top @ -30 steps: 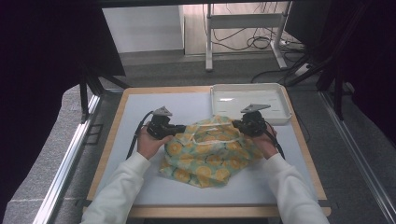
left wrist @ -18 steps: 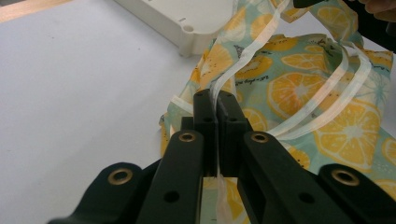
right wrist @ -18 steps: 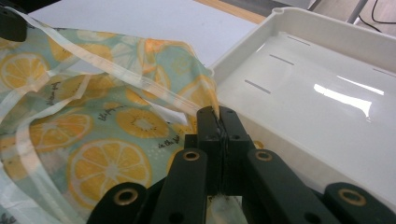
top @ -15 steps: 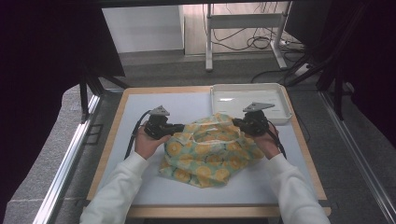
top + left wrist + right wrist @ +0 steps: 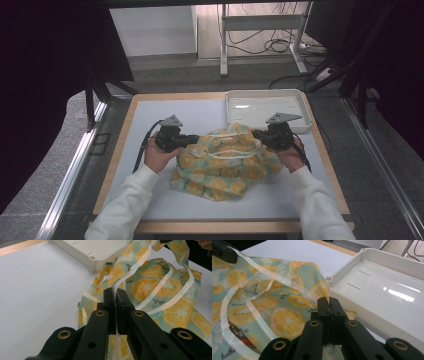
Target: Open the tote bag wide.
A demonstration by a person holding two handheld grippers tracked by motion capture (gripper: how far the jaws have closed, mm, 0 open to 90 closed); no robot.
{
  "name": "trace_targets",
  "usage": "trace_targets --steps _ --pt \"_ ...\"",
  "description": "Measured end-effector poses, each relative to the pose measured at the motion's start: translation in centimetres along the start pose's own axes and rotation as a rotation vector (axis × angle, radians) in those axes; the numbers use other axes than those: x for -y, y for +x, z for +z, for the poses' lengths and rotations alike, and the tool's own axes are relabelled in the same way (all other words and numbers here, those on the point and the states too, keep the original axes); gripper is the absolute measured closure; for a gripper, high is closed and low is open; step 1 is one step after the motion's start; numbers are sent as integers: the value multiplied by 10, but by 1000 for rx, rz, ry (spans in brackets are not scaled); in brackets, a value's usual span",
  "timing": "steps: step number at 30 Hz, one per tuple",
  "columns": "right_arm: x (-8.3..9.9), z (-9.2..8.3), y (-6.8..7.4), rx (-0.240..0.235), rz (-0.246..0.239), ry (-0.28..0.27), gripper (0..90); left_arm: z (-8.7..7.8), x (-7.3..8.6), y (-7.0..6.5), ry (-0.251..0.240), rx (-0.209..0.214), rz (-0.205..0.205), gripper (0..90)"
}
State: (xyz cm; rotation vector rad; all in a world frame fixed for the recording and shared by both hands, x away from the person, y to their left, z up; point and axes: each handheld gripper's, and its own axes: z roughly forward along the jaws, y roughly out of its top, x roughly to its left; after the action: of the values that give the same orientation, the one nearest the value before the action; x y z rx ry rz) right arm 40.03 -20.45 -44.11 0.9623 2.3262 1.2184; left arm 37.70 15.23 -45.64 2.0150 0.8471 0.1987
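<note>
A lemon-print cloth [image 5: 222, 162] with white ribbon ties lies bunched at the middle of the white tabletop [image 5: 150, 125], its far edge touching a white plastic tray [image 5: 267, 95] at one o'clock. The left gripper [image 5: 192, 141], at nine o'clock of the cloth, has its jaws clenched on a white tie [image 5: 115, 290]; the right gripper [image 5: 256, 134], at three o'clock, pinches the cloth's edge beside the tray.

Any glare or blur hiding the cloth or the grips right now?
Right gripper view: bright reflections streak the white tray; the lemon-print cloth stays sharp. Left gripper view: near jaws slightly soft, the white strap clear. High view: table evenly lit, surroundings very dark, left gripper and right gripper small.
</note>
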Motion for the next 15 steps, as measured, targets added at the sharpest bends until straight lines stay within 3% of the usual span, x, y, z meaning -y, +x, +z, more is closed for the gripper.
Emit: trace_targets --steps 7,11,15 --pt "0 -4 1 -18 4 -12 884 -5 0 -9 -15 -5 26 888" --pt "1 -6 4 -30 -1 -15 883 -9 8 -8 -19 7 0 890" --pt "0 -7 7 -40 -5 -19 883 -13 13 -8 -26 7 -1 890"
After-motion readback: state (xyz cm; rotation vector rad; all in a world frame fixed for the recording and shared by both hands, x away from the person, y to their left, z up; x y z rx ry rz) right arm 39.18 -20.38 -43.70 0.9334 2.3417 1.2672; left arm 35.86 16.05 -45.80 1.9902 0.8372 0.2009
